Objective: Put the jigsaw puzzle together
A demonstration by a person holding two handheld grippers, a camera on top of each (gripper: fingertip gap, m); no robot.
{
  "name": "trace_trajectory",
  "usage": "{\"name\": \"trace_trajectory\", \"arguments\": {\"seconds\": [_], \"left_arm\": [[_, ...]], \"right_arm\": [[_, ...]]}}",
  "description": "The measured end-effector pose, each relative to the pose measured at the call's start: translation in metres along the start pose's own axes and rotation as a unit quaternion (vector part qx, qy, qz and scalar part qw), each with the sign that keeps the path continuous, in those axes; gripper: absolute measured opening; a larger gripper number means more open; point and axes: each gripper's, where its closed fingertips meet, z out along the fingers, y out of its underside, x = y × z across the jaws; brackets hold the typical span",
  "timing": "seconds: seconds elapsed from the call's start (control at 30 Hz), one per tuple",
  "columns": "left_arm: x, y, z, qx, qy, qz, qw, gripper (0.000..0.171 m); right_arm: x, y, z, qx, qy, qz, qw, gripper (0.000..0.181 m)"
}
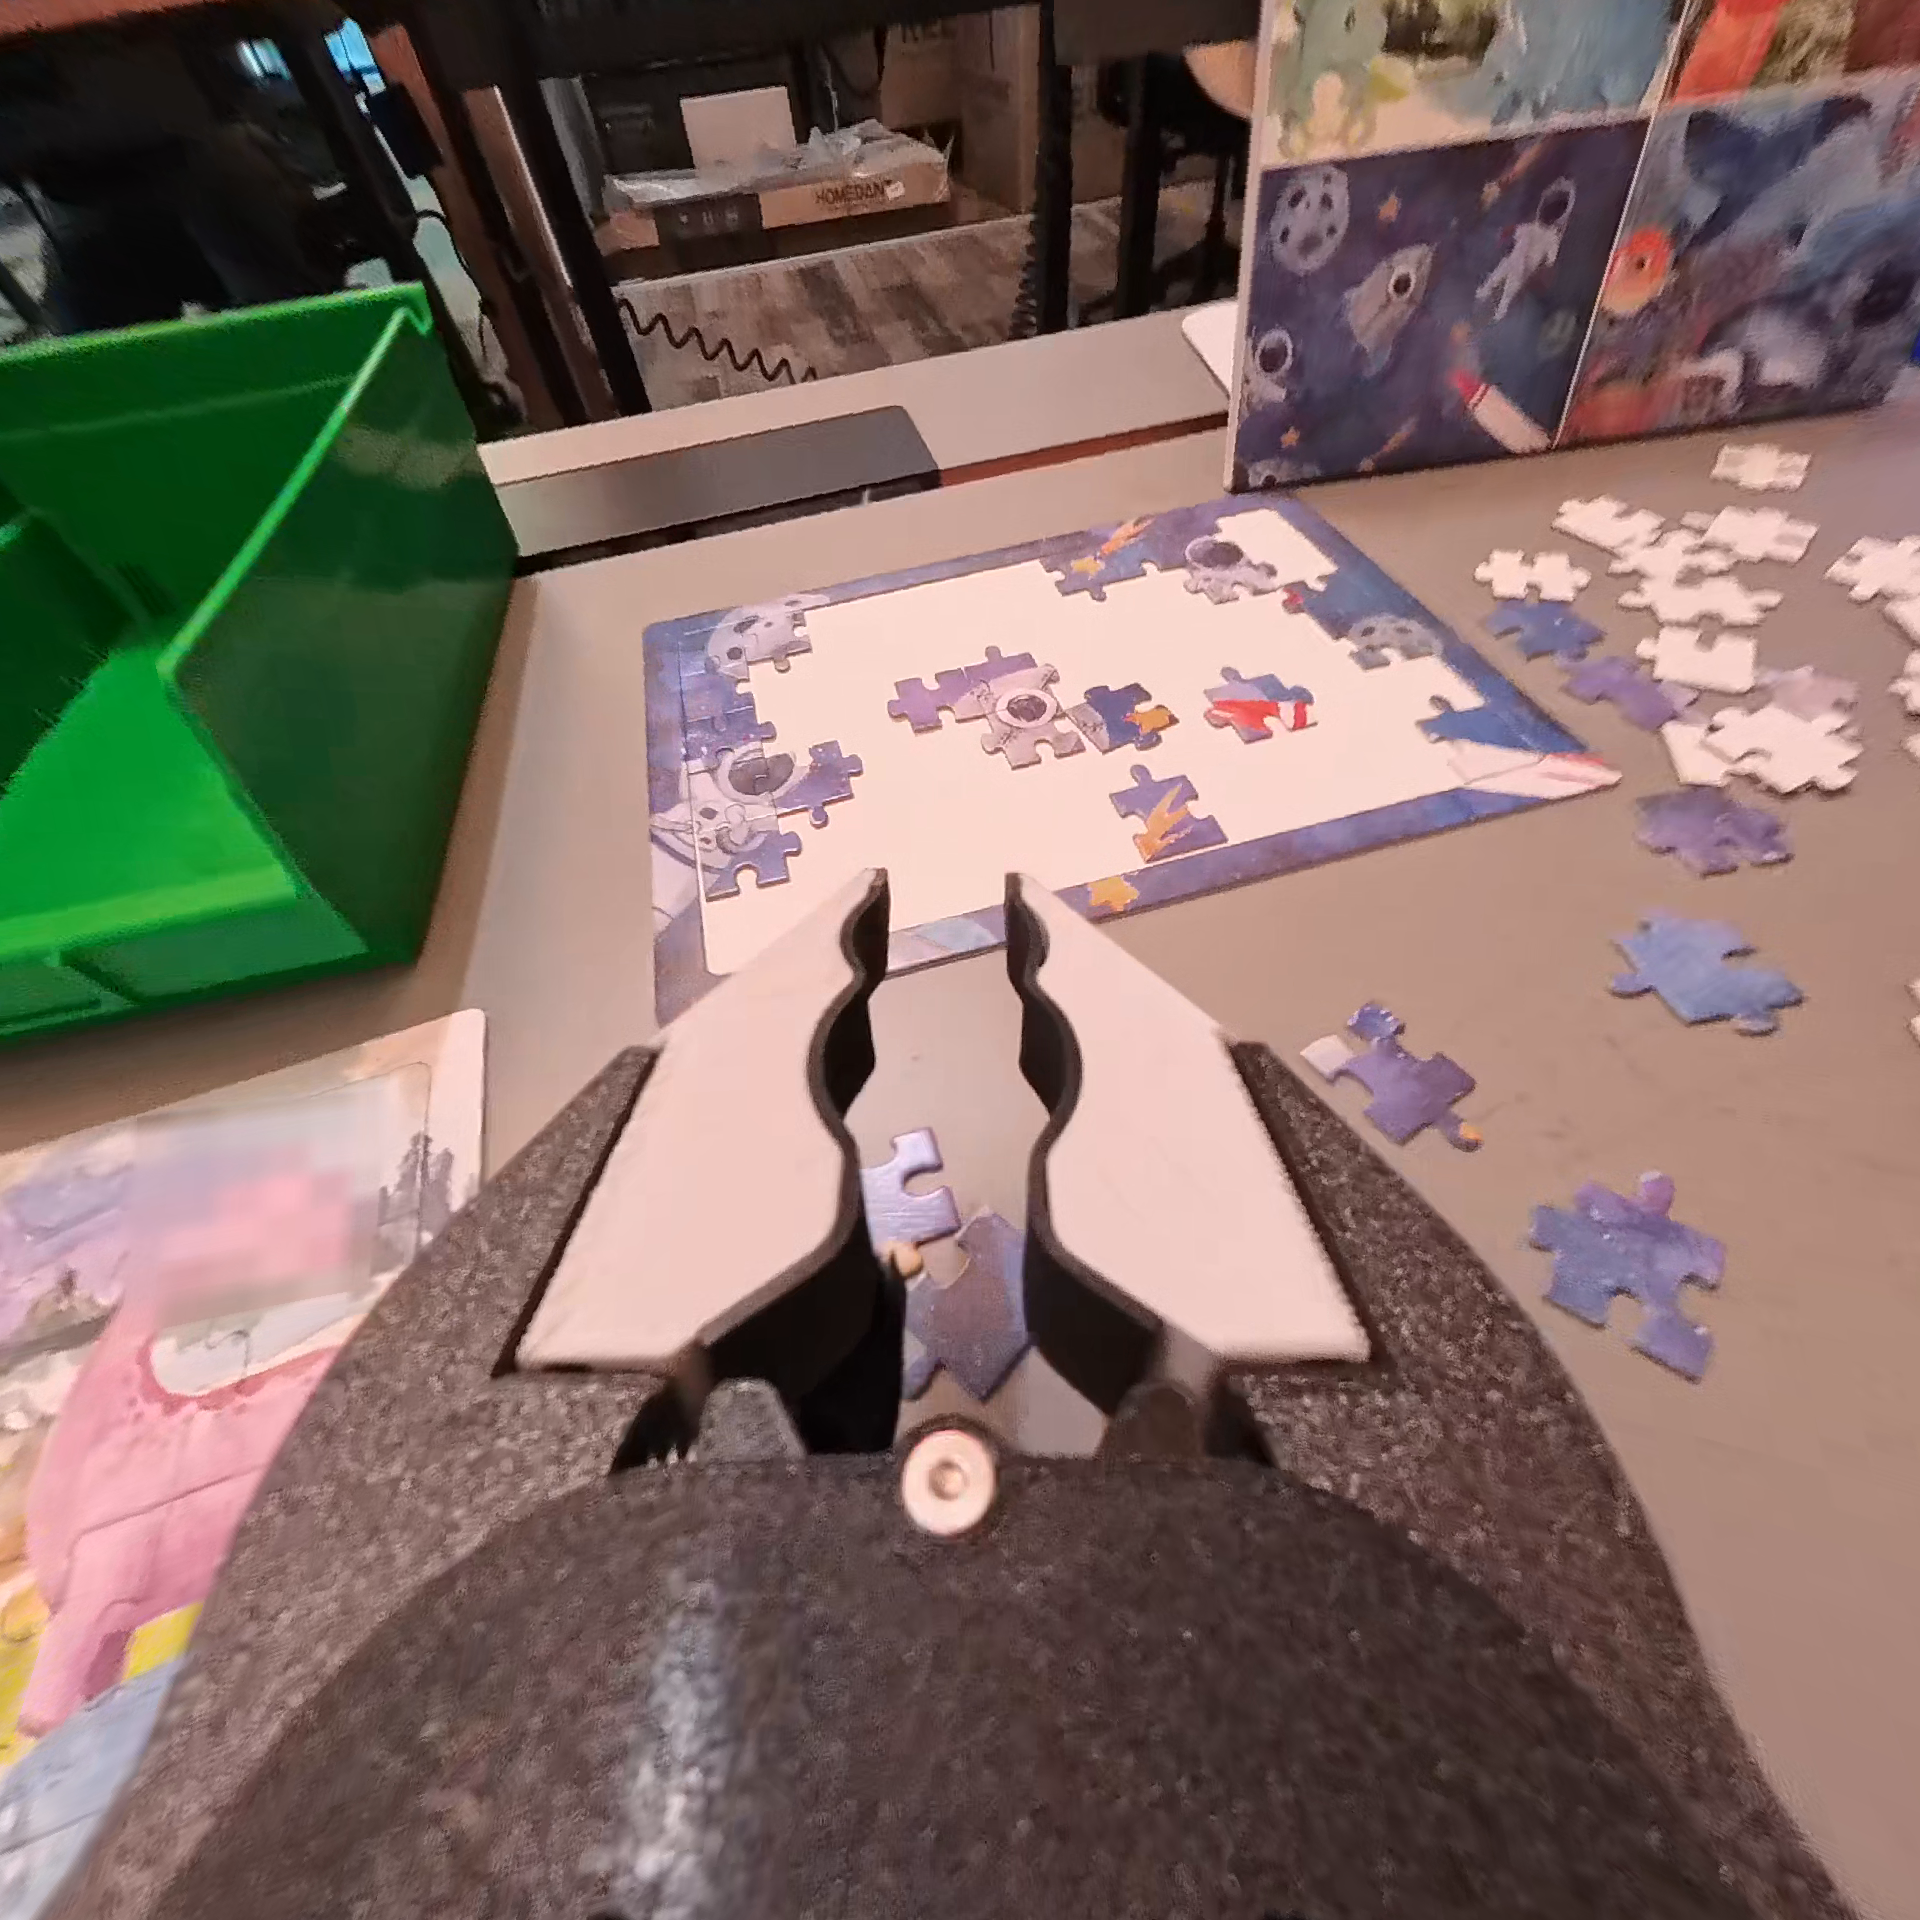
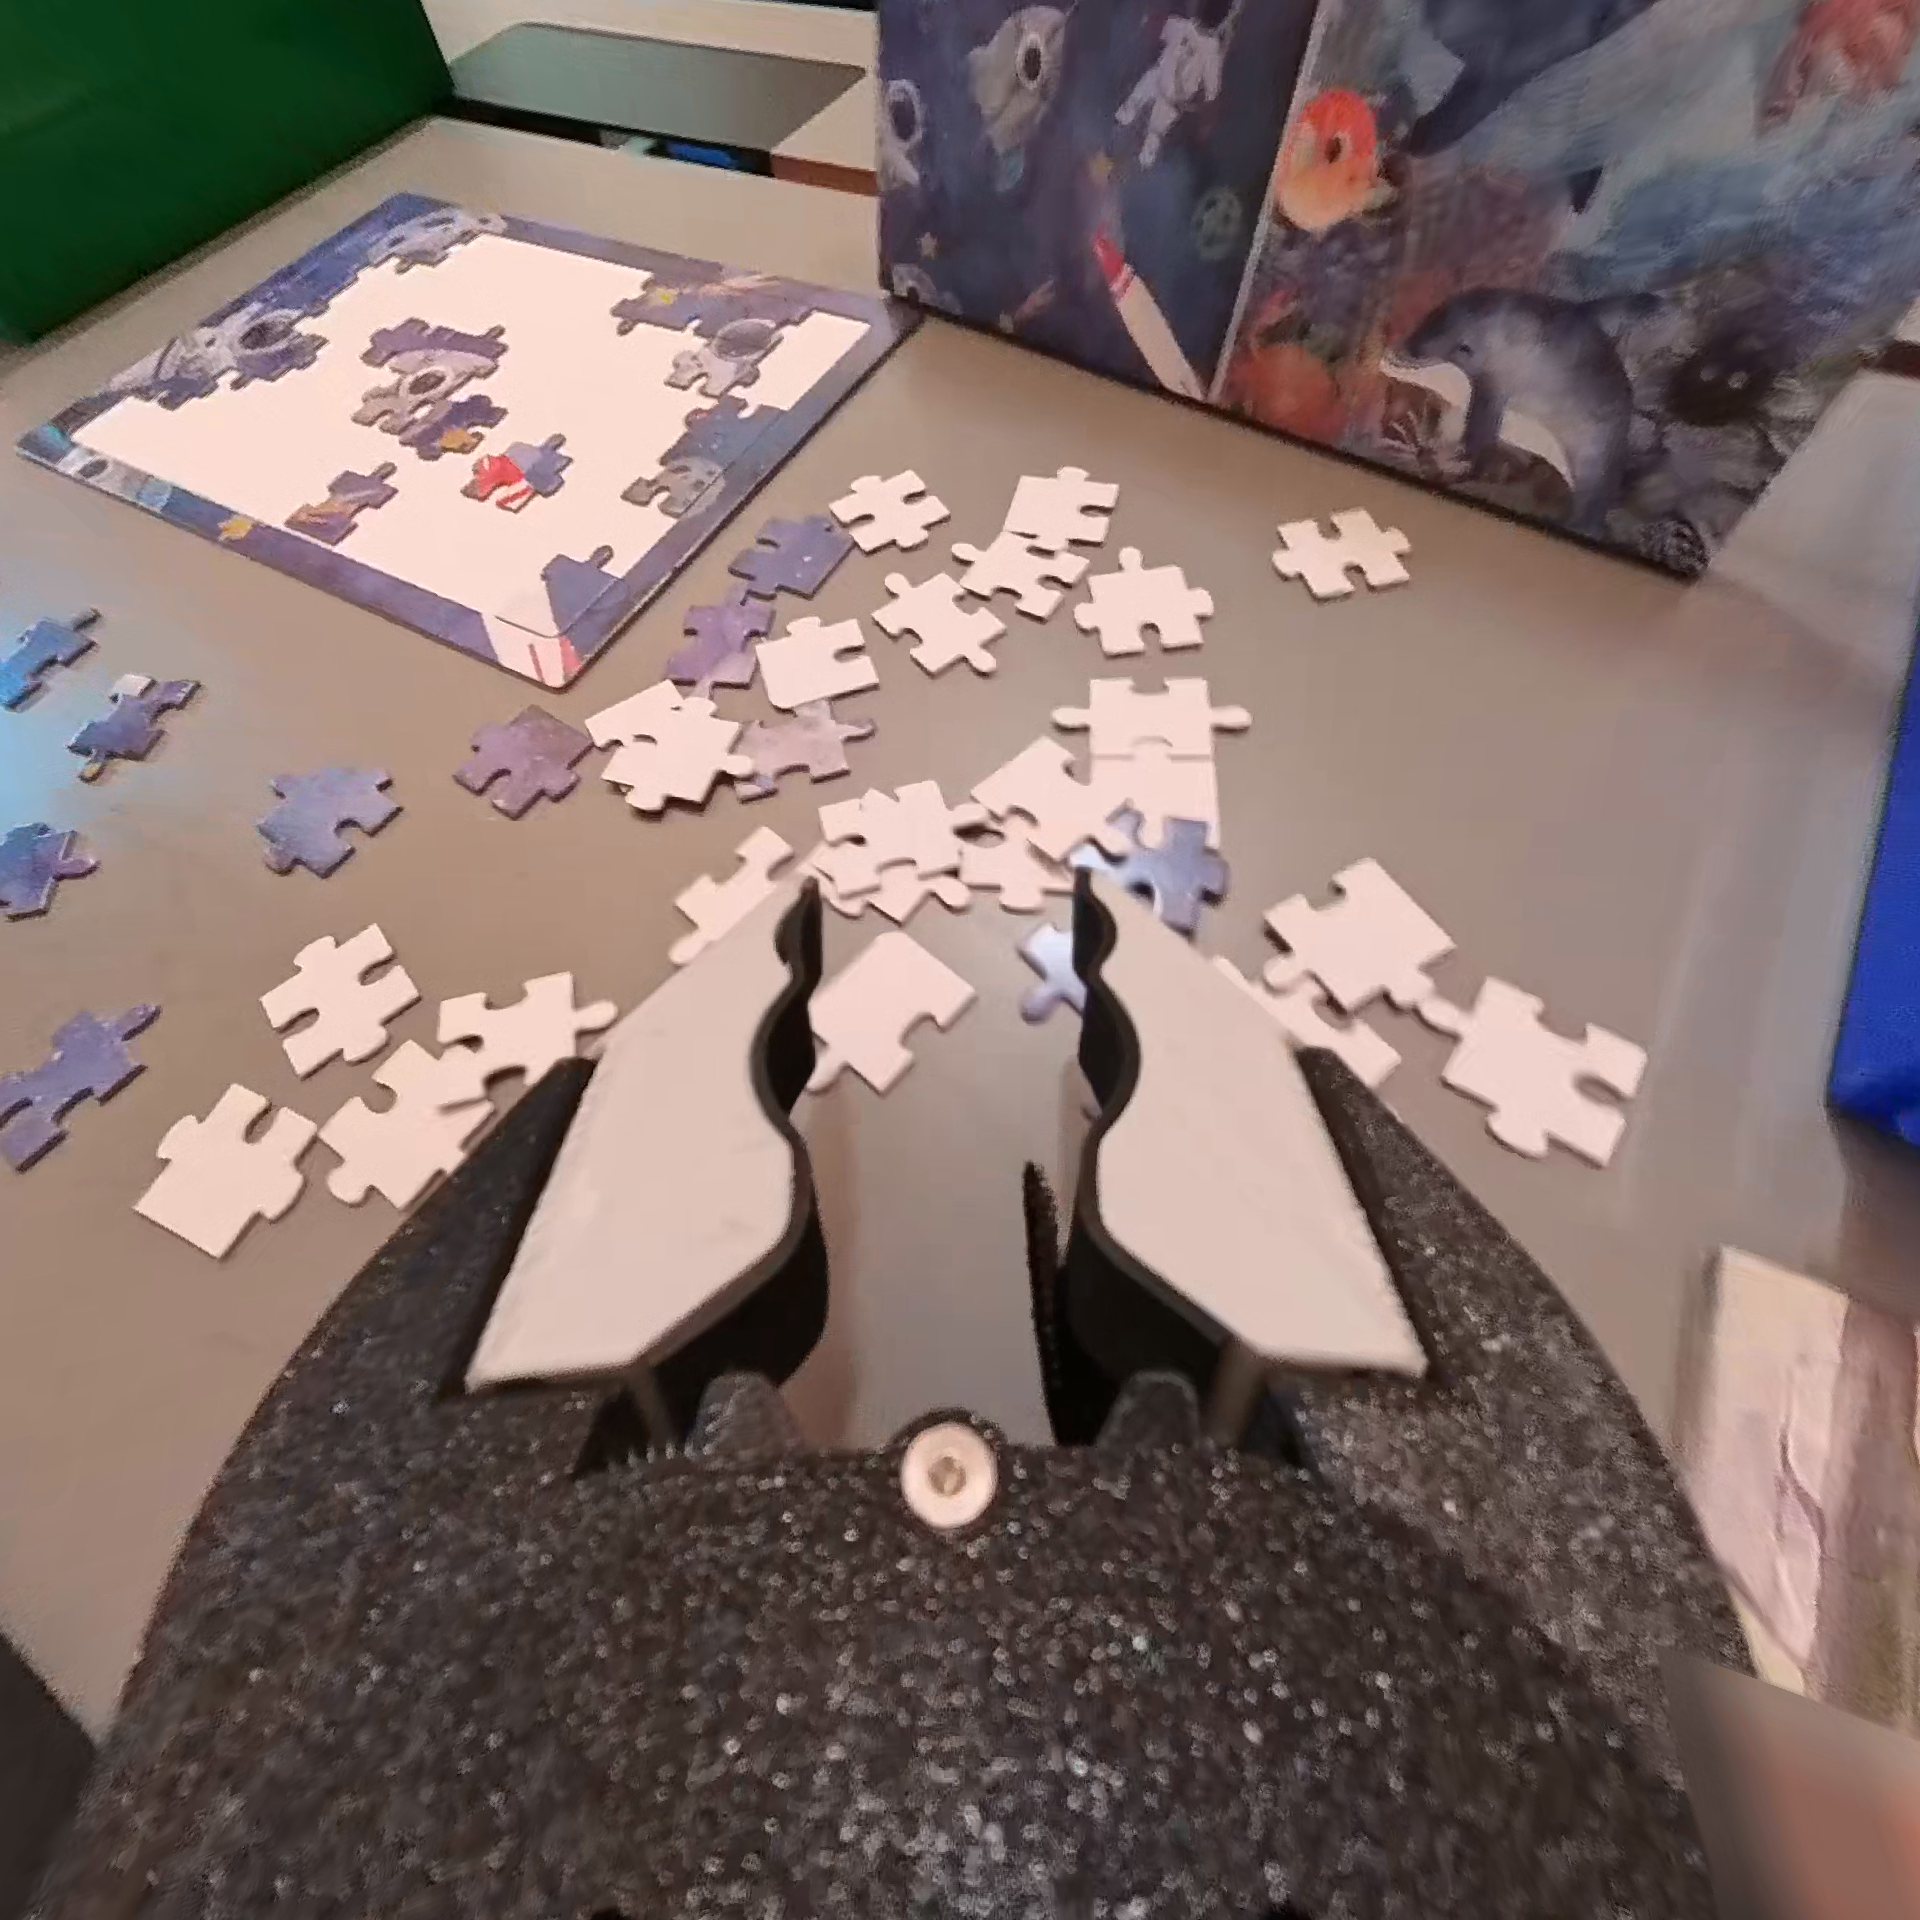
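On the grey tabletop (image 2: 1455,727) the biggest thing is the picture-covered puzzle box (image 2: 1403,208), standing at the far side, with a green bin (image 1: 260,623) off to the left. In front of the box lies the puzzle tray (image 1: 1039,894), blue-bordered with a white floor, only partly filled: pieces are joined along its left edge and far right corner, and a few small clusters (image 1: 1023,712) sit loose in the middle. Another puzzle board (image 1: 208,1299), pinkish, lies at the near left, partly blurred over.

To the right of the tray a heap of loose pieces (image 2: 987,748) is scattered, most white side up, some overlapping; several blue ones (image 1: 1626,1268) lie apart, nearer the tray's front.

The left claw (image 1: 948,894) hovers over the tray's near edge, its jaws a narrow gap apart with nothing between them; two blue pieces (image 1: 935,1247) show on the tabletop below it. The right claw (image 2: 943,904) hangs over the heap with a wider gap and is empty, a white piece (image 2: 894,1003) visible between its fingers (image 2: 665,1143).
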Motion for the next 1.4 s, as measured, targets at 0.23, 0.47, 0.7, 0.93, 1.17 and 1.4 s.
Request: {"name": "trace_trajectory", "arguments": {"seconds": [0.23, 0.47, 0.7, 0.93, 1.17, 1.4], "left_arm": [[0.013, 0.001, 0.000, 0.000, -0.023, 0.090, 0.996, 0.020], [0.012, 0.003, -0.001, -0.003, 0.005, 0.034, 0.999, 0.018], [0.011, 0.011, 0.003, -0.023, 0.001, 0.039, 0.999, 0.018], [0.010, 0.014, 0.004, -0.032, -0.003, 0.043, 0.999, 0.018], [0.012, 0.014, 0.004, -0.032, -0.004, 0.049, 0.998, 0.018], [0.014, 0.013, 0.003, -0.030, -0.007, 0.059, 0.998, 0.018]], "right_arm": [[0.020, -0.030, 0.055, -0.107, 0.029, -0.140, 0.984, 0.033], [0.061, -0.007, 0.061, -0.143, 0.000, 0.049, 0.989, 0.050], [0.056, 0.003, 0.064, -0.148, 0.046, 0.000, 0.988, 0.052], [0.053, 0.004, 0.061, -0.146, 0.016, 0.008, 0.989, 0.030], [0.026, -0.050, 0.028, 0.014, -0.159, 0.154, 0.975, 0.000], [0.020, -0.051, 0.027, 0.013, -0.119, 0.053, 0.991, 0.000]]}}
